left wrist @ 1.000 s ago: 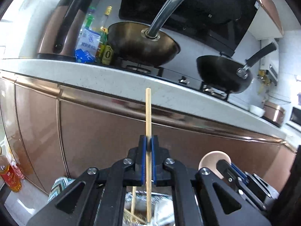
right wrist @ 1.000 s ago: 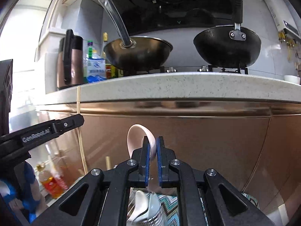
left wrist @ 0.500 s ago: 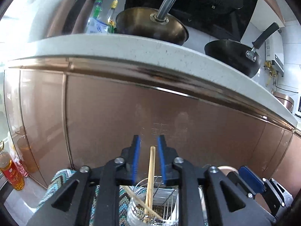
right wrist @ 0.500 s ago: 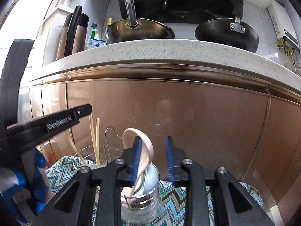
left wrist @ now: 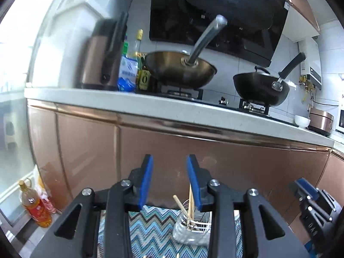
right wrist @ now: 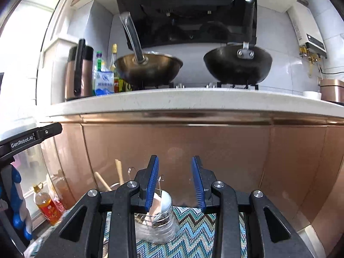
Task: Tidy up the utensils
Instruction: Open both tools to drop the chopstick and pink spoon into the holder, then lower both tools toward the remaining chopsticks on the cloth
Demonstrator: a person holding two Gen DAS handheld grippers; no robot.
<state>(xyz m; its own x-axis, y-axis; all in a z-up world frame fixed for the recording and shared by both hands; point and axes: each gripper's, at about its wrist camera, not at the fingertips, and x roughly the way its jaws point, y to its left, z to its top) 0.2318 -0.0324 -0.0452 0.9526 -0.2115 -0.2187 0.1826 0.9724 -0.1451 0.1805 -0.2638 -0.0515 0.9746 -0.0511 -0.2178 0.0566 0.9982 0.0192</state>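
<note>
Opening, both sets of jaws stand apart with nothing pressed between the blue pads. Left gripper, lower centre of its view: wooden chopsticks stand tilted in a clear ribbed plastic cup below the right-hand pad, on a blue zigzag-patterned cloth. Right gripper, lower centre of its view: pale ceramic spoons sit in a second clear plastic cup below the left-hand pad, untouched. Upper frame: white speckled countertop, brass-coloured wok, black wok.
</note>
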